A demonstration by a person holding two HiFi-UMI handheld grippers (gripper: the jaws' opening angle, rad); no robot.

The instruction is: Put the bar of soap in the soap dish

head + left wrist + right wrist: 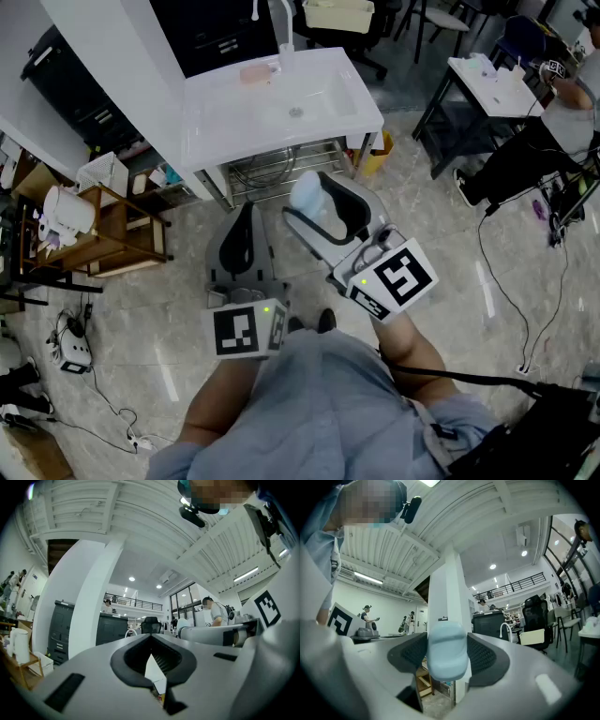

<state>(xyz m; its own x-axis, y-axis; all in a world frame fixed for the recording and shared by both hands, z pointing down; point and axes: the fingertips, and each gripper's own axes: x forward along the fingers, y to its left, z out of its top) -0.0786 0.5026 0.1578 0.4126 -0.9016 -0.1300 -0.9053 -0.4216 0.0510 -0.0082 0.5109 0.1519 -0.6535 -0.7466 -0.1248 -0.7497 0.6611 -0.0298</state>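
A pale blue bar of soap (312, 202) sits between the jaws of my right gripper (323, 208), which is shut on it; in the right gripper view the soap (447, 650) fills the gap between the dark pads (483, 656). Both grippers are held level in front of a white washbasin (328, 108), well short of it. A pinkish soap dish (255, 73) rests on the basin's back rim beside the tap (282, 33). My left gripper (246, 236) is shut and holds nothing; its jaws meet in the left gripper view (153, 657).
Left of the basin stands a wooden shelf (103, 234) with white items. A yellow container (382, 150) sits by the basin's right leg. At the right are a dark-framed desk (483, 84), a seated person (562, 117) and floor cables (506, 291).
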